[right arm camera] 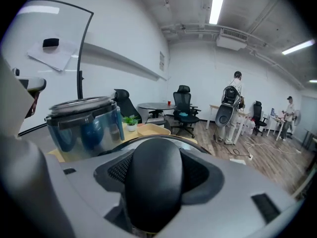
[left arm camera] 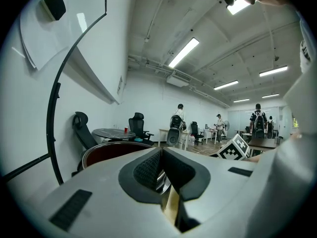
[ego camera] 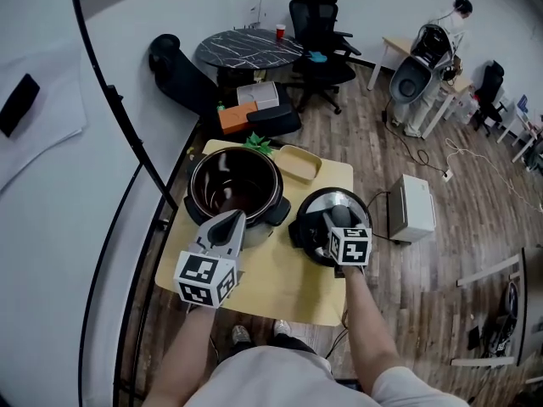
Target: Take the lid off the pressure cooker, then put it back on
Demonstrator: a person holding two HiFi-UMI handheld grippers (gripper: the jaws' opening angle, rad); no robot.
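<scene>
while right tongs [ego camera: 333,220] grip lid [ego camera: 315,204], tray [ego camera: 299,163] behind pot [ego camera: 234,186]

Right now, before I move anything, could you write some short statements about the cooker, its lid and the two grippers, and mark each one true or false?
1. The lid sits closed on the pressure cooker. False: it lies on the yellow table, to the right of the open pot.
2. The right gripper has its jaws shut on the lid's black knob. True.
3. A beige tray lies on the table's far part, behind the lid. True.
4. The left gripper hangs over the tray. False: its jaws are at the near side of the pressure cooker.
</scene>
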